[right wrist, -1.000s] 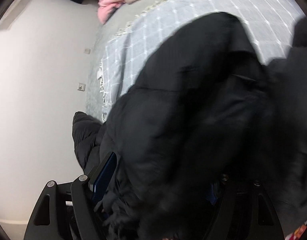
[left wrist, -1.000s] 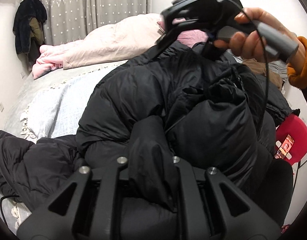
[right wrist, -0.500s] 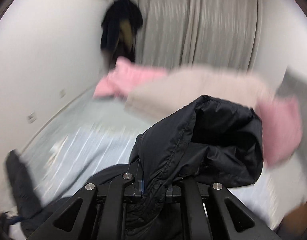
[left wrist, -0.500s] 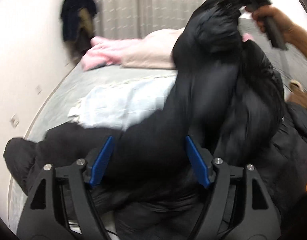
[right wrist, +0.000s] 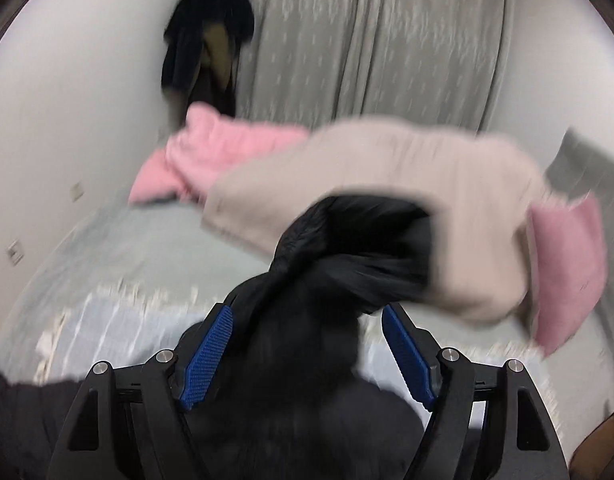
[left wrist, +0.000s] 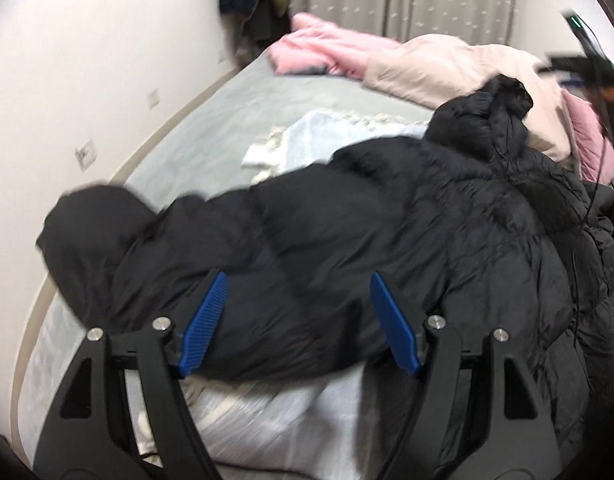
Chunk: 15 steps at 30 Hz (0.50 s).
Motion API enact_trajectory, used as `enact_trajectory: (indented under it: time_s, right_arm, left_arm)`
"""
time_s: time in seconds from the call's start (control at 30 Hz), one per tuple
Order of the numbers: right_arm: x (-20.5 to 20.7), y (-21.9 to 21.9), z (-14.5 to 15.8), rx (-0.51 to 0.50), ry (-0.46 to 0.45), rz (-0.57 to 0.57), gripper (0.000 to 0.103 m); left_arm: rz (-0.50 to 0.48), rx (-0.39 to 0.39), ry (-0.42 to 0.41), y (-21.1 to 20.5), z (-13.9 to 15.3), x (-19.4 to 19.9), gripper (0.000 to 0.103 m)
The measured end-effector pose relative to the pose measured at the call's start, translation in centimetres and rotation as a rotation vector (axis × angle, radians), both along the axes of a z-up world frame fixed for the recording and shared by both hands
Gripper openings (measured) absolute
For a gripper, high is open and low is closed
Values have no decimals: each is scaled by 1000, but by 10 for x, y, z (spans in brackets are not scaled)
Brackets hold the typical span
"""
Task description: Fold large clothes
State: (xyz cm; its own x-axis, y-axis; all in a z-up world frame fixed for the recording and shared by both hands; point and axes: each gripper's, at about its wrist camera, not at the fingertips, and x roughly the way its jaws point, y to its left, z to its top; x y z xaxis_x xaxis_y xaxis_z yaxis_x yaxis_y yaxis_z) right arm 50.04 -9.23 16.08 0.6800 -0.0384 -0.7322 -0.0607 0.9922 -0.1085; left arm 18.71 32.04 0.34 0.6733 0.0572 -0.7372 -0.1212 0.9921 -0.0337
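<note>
A large black puffer jacket (left wrist: 387,240) lies spread across the bed, one sleeve reaching left toward the wall. My left gripper (left wrist: 299,320) is open, its blue pads wide apart just above the jacket's near edge, holding nothing. My right gripper (right wrist: 307,344) is open too; a bunched end of the black jacket (right wrist: 347,248) sits between and beyond its blue pads, not pinched. The right gripper also shows at the far right edge of the left wrist view (left wrist: 587,64), above the jacket's raised end.
A grey bed (left wrist: 211,120) with a pale checked throw (left wrist: 327,136) stands against the white wall. A pink garment (right wrist: 211,148) and a beige coat (right wrist: 387,176) lie at the back. Dark clothes (right wrist: 207,40) hang by the grey curtain (right wrist: 387,40).
Both grippers let go of the jacket: the left opened first, the right just now. The jacket, held up before, has dropped flat onto the bed.
</note>
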Motion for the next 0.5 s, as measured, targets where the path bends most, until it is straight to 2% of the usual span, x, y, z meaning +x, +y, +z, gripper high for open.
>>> enact_trajectory:
  time_s: [0.1,0.23,0.3,0.4,0.5]
  right_arm:
    - [-23,-42,-7,10,35,-20,78]
    - [-58,-120,-5,-18,64,-105,79]
    - [-90,-159,-3,-15,69,-145,79]
    - [-130,-213,-8,-32,76,-200,79]
    - [-172,-250,-16,-44,93,-237,79]
  left_arm:
    - [65,-1,51,16,-7,-13,75]
    - [202,-94,124,59,-25,-29,75]
    - [272,-206,162,83,-40,-38,75]
    - [326,-442,224,109,-71,-48,75]
    - [344,-594,235,115,-93,-41,75]
